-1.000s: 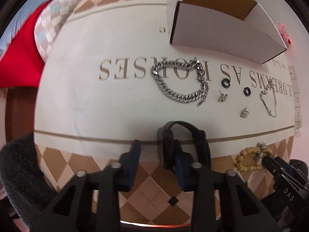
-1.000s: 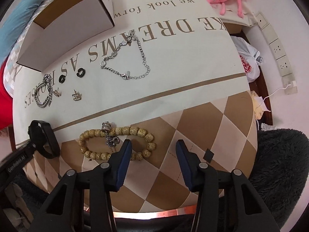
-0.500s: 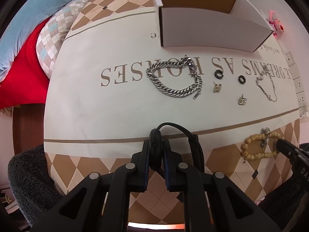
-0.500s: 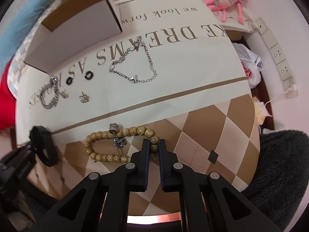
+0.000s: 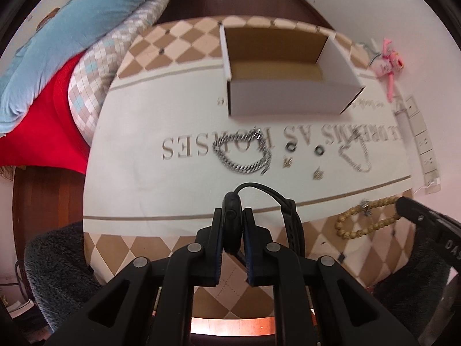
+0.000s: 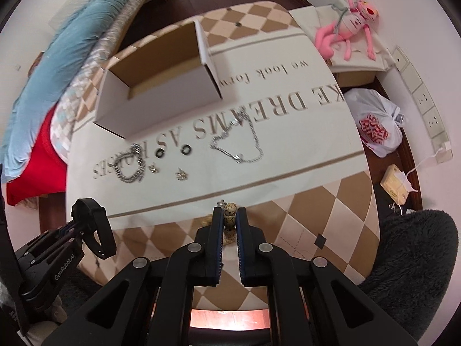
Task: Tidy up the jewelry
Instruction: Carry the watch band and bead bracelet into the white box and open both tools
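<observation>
Left gripper (image 5: 232,225) pinches the black watch (image 5: 232,219) by its case, strap looping off to the gripper's right. Right gripper (image 6: 229,221) is clamped on the wooden bead bracelet (image 6: 230,216), beads stacked between its pads. Ahead of both lie the chunky silver chain (image 5: 245,155), two black rings (image 5: 290,147), two small gold charms (image 5: 288,162) and a thin silver bracelet (image 6: 239,144); beyond them stands the open cardboard box (image 5: 288,98).

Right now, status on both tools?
Left tool shut on watch. Right tool shut on beads. Box open, nothing in it; path clear.
</observation>
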`<state>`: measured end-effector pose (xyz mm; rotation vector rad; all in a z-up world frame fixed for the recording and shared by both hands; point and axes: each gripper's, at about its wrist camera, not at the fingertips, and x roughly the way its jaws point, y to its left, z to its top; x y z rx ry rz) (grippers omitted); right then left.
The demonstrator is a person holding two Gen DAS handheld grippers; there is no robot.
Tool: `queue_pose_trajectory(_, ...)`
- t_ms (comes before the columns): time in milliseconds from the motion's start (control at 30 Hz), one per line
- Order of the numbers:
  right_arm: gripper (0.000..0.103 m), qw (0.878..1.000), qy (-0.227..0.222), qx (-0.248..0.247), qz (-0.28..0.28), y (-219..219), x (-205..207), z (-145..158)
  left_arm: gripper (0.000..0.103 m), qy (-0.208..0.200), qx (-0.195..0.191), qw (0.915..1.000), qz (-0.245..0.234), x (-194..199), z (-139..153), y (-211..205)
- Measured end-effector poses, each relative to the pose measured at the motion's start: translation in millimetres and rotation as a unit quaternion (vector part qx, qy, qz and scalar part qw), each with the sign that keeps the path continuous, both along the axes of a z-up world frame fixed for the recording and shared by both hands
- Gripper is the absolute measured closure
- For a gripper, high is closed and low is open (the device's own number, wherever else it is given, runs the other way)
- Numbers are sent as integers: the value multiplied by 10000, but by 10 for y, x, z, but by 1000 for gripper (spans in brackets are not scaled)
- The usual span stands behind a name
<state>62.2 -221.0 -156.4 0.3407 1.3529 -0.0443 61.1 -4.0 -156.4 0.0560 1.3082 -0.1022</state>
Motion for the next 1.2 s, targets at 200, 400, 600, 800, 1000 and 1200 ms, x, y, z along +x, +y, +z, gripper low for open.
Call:
queue_pose_trajectory(200, 94, 9994, -308, 96, 150, 9, 125, 287, 93, -362, -210, 9991, -13, 259, 317, -4)
queue_pose_trajectory(400, 94, 9965, -771, 189, 257, -1, 410, 689, 93, -661, -346, 9972, -50, 568, 598, -52)
queue_pose_trajectory(600, 94, 9913, -1212, 306, 415, -1, 877, 1039, 93, -844, -347, 9958, -97, 1009, 744, -117)
queue_pose_trajectory(800, 94, 9896, -1282, 339, 557, 35, 1415, 1045, 93, -617, -436, 9971, -93, 1509, 601, -145)
queue_pose_trajectory(1000, 94, 9920, -992, 439, 652, 77, 1846, 770, 93, -99, -743, 9972, 1, 1942, 297, -109)
queue_pose_trajectory(1200, 94, 9914, -581, 574, 1018, 207, 2138, 453, 69, 368, -874, 9955, 72, 2230, 133, -107)
